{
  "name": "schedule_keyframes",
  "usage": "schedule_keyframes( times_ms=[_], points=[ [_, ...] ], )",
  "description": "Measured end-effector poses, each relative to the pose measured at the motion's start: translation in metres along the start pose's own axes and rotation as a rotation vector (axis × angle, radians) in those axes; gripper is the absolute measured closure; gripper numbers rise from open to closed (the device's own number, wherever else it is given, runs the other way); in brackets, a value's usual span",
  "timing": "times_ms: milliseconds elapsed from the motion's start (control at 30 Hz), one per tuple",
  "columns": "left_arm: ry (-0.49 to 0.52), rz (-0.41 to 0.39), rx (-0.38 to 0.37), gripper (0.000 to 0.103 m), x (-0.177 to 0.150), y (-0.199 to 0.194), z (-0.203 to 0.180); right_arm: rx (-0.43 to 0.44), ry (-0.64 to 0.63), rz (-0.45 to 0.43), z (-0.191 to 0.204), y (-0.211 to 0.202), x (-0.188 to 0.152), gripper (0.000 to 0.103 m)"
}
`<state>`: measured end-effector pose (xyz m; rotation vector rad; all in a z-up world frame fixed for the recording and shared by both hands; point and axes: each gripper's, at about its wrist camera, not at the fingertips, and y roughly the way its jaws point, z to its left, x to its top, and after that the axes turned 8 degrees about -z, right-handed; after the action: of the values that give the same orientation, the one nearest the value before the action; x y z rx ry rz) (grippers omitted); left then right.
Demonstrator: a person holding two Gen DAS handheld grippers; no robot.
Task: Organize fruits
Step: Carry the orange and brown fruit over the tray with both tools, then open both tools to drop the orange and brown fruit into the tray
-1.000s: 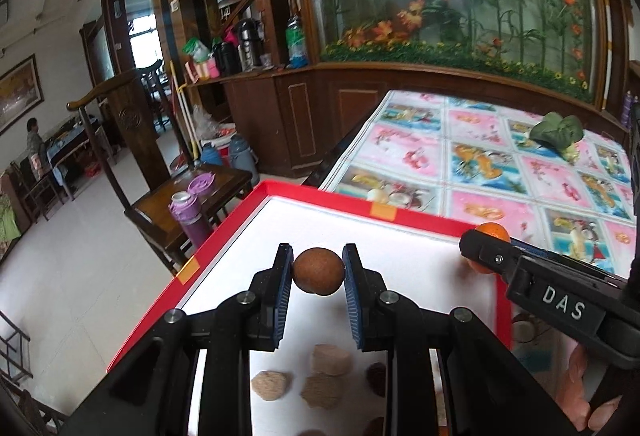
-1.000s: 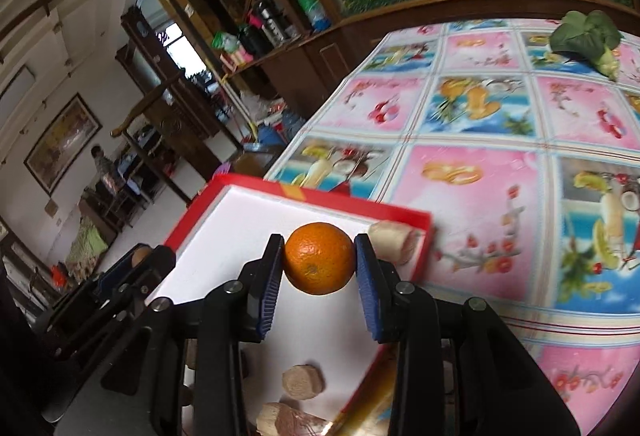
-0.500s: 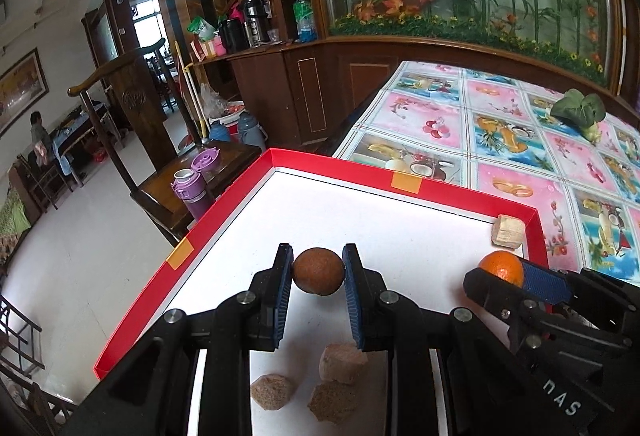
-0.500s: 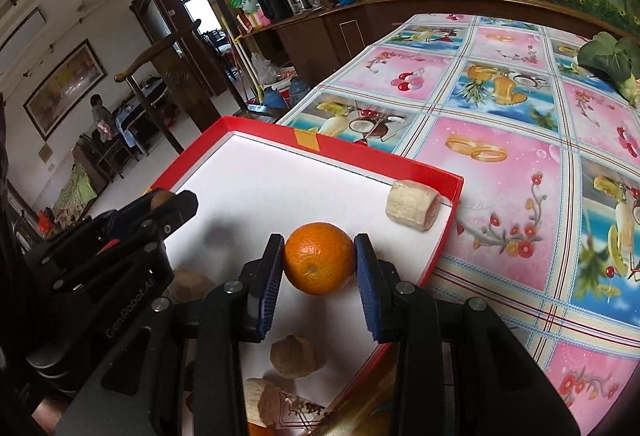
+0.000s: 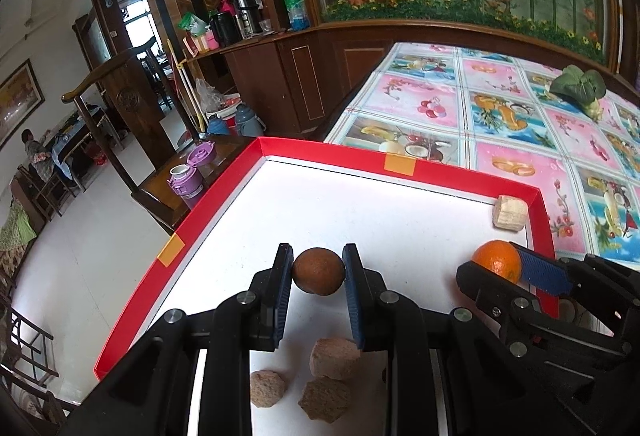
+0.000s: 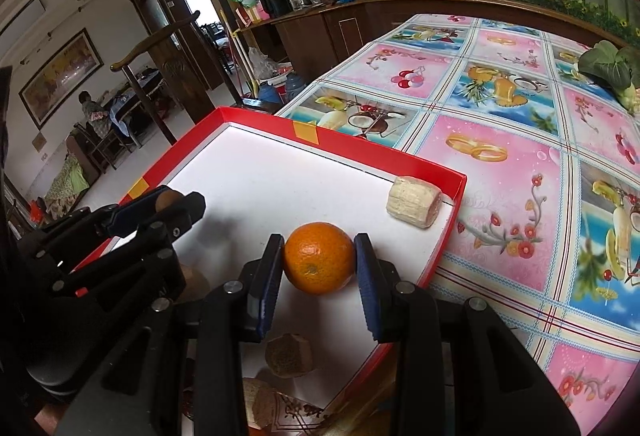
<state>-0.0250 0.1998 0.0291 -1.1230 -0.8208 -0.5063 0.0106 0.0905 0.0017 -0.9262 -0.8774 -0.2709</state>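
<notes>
Tray [image 5: 545,211] nearer; orange [image 6: 319,258] stem-end forward.

Brown fruit [image 6: 167,199]: mostly hidden between left gripper [image 6: 160,201] pads. Tan chunk [image 6: 262,406]: partly covered by right gripper frame.

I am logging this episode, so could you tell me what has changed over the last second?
Both grippers have come down toward the red tray. The left gripper still clamps the brown fruit; the right gripper still clamps the orange. Nothing was released.
</notes>
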Motion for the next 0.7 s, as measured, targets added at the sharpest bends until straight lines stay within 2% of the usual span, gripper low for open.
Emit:
schedule_keyframes(
  times_ms=[433, 600, 700],
  points=[
    [0.000, 0.058, 0.002, 0.076, -0.002, 0.008, -0.001, -0.023, -0.028, -0.005, 0.003, 0.000, -0.001, 0.065],
    [-0.015, 0.045, 0.033, 0.046, -0.003, 0.005, 0.002, -0.031, -0.001, -0.009, -0.005, -0.002, 0.002, 0.064],
    [-0.008, 0.014, 0.050, 0.036, -0.003, -0.001, 0.001, -0.021, 0.017, -0.024, -0.011, -0.007, 0.004, 0.062]
  ],
)
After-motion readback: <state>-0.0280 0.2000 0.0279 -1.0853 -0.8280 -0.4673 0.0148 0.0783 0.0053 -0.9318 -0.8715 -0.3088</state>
